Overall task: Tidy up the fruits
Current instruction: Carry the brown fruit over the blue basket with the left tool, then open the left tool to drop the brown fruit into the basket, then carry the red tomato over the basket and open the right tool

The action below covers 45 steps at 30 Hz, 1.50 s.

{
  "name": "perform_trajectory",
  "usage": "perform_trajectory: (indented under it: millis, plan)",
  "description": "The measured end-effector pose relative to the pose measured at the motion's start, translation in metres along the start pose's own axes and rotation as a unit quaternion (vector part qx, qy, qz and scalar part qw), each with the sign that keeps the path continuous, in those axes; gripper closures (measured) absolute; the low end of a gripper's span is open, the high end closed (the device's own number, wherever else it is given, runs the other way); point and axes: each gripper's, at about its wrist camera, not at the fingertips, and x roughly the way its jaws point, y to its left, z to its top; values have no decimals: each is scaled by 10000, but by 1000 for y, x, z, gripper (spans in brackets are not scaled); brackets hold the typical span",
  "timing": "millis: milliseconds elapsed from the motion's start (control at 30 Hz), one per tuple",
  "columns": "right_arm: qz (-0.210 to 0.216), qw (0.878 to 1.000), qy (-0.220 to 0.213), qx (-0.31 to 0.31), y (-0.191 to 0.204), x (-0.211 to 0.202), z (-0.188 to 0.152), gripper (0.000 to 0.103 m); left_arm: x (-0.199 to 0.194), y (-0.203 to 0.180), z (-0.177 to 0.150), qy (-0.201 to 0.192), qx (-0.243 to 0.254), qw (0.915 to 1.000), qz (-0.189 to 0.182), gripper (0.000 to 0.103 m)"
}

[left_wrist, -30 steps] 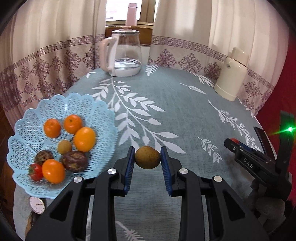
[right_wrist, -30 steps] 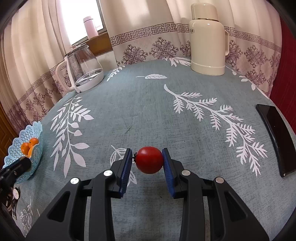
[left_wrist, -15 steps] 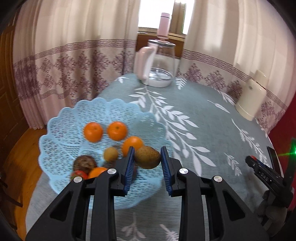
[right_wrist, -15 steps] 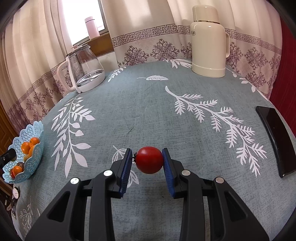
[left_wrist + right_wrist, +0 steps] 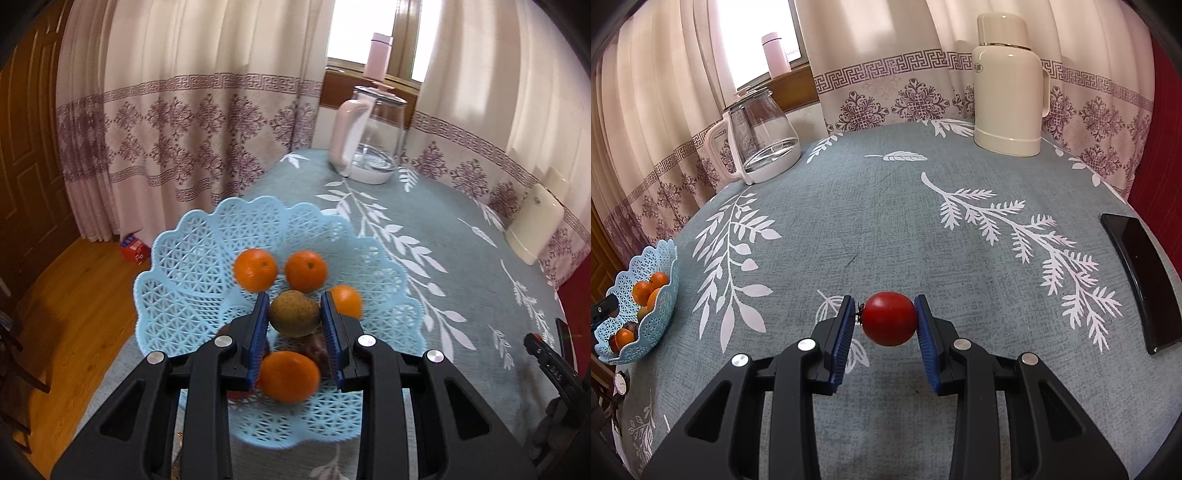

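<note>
Basket: we see the pale blue lattice basket [image 5: 192, 266] at the left end of the desk [image 5: 886, 206], near its edge; in the right wrist view it sits far left [image 5: 661, 314].
Fruit in basket: we count four oranges [image 5: 255, 268] in the left wrist view, two at the back side by side, one to the right behind the gripper finger, one nearest the camera; a dark fruit [image 5: 318, 349] lies under the gripper, and we cannot tell what kind it is.
Left gripper: our left gripper [image 5: 294, 316] is above the basket's middle, its blue pads pressed on both sides of a brown-green kiwi [image 5: 294, 313], which is clear of the fruit below.
Kettle: a glass kettle [image 5: 371, 138] with a pale pink handle stands at the far edge of the desk, a pink bottle [image 5: 378, 51] on the sill behind it.
Right gripper: our right gripper [image 5: 888, 320] hangs over the open middle of the desk, well apart from the basket, closed on a red tomato [image 5: 889, 318] pinched between its pads, stem end towards the left pad.
Thermos: a cream thermos [image 5: 1010, 85] stands upright at the far right of the desk.
Phone: a black phone [image 5: 1141, 277] lies flat near the right edge.
</note>
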Motion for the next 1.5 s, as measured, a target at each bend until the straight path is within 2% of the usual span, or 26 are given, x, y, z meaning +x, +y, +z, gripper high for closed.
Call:
perform_trajectory:
  millis: [267,433,700,967,1033,1233,1500]
  plan:
    - [-1,10000,-4,-2,0,0,0,69,8,13,-1,69,-161,9997,141,71]
    - [8,10000,-13,-24,1,-1,0,69,3,19,1,-21,-258,9995,194,49]
    - [187,9997,-78,-136,17,-10,4,69,-12,34,10,-251,-467,9983,254,38]
    - [637,9967,-200,-455,61,-24,6,69,-24,36,14,-419,-408,9974,415,29]
    - [786,9952,-214,-540,74,-27,6,69,-27,36,14,-454,-381,9972,448,22]
    - [1268,9888,-119,-777,114,-33,5,69,-32,39,17,-486,-381,9970,456,15]
    - [1689,9780,-109,-1222,172,-39,0,69,-40,43,21,-614,-405,9961,493,14]
